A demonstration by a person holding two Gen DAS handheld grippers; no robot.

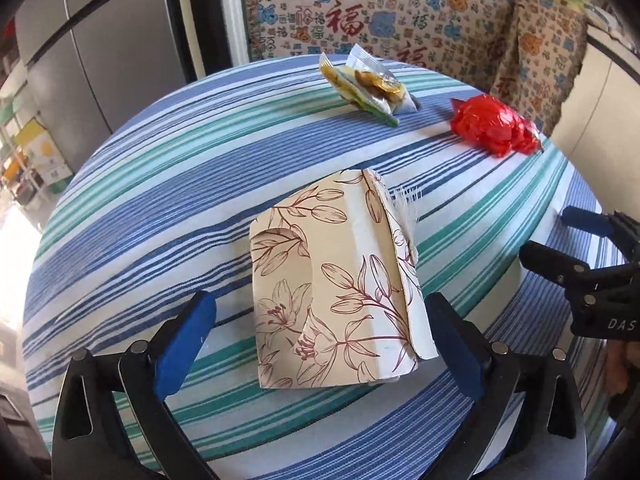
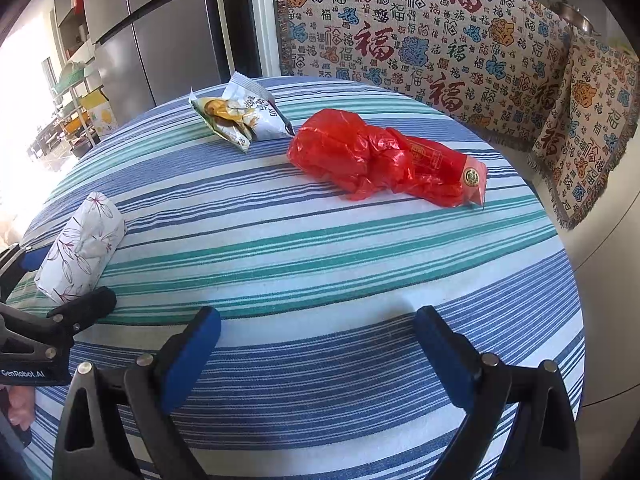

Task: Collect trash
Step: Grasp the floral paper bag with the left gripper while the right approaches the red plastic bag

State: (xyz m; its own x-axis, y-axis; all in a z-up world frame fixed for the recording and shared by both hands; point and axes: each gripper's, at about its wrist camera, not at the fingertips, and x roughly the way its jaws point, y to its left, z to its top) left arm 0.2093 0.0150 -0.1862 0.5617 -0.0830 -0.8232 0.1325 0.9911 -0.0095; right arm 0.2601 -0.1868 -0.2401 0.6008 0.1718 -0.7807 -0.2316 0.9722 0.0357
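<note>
A crushed cream carton with a brown flower print [image 1: 336, 280] lies on the striped tablecloth [image 1: 160, 184]. My left gripper [image 1: 320, 340] stands open around its near end; the left pad is clear of it and the right pad sits very close to its edge. From the right wrist view the carton [image 2: 80, 248] is at the far left with the left gripper [image 2: 66, 280] straddling it. A crumpled snack wrapper [image 2: 240, 116] and a red plastic bag [image 2: 384, 160] lie farther back. My right gripper [image 2: 318, 352] hangs open over bare cloth with nothing between its fingers.
A bench covered in a patterned throw [image 2: 440, 40] wraps the table's far and right sides. A steel fridge [image 2: 160, 40] stands at the back left, with shelves [image 2: 76, 92] beside it. The round table's edge [image 2: 576, 320] drops off on the right.
</note>
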